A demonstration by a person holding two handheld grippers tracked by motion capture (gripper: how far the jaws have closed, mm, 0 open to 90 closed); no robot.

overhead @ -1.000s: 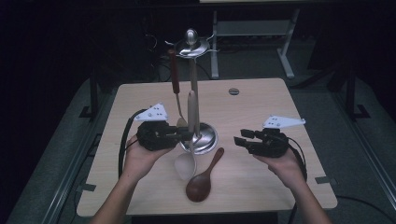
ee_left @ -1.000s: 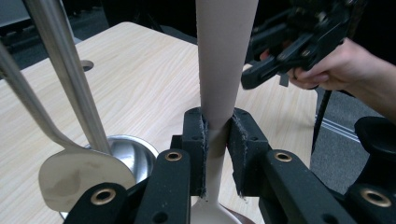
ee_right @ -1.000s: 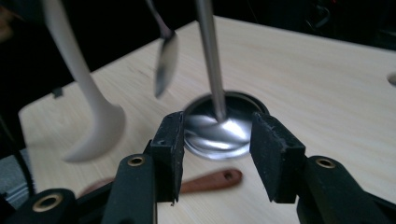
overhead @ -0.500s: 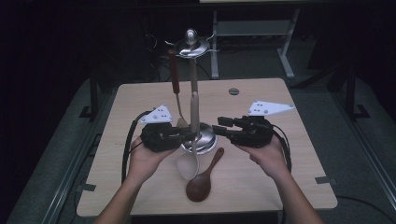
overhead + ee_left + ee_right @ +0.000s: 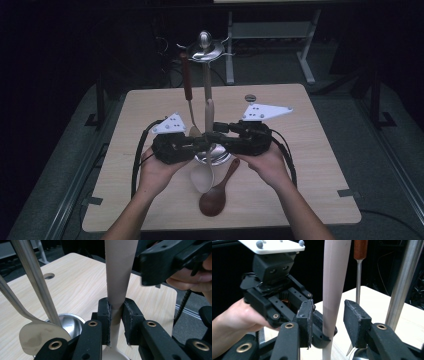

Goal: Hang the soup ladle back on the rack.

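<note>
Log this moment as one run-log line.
left tool: shut on beige spoon | right tool: open around its handle | brown spoon: on table

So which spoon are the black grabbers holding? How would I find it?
Look at the shiny metal stand in the middle of the wooden table. Hanging at its front is the pale beige spoon, its bowl low over the table. The left gripper pinches its handle, and the right gripper is open around it. The dark brown spoon lies flat, and the metal spoon has a reddish handle.
</note>
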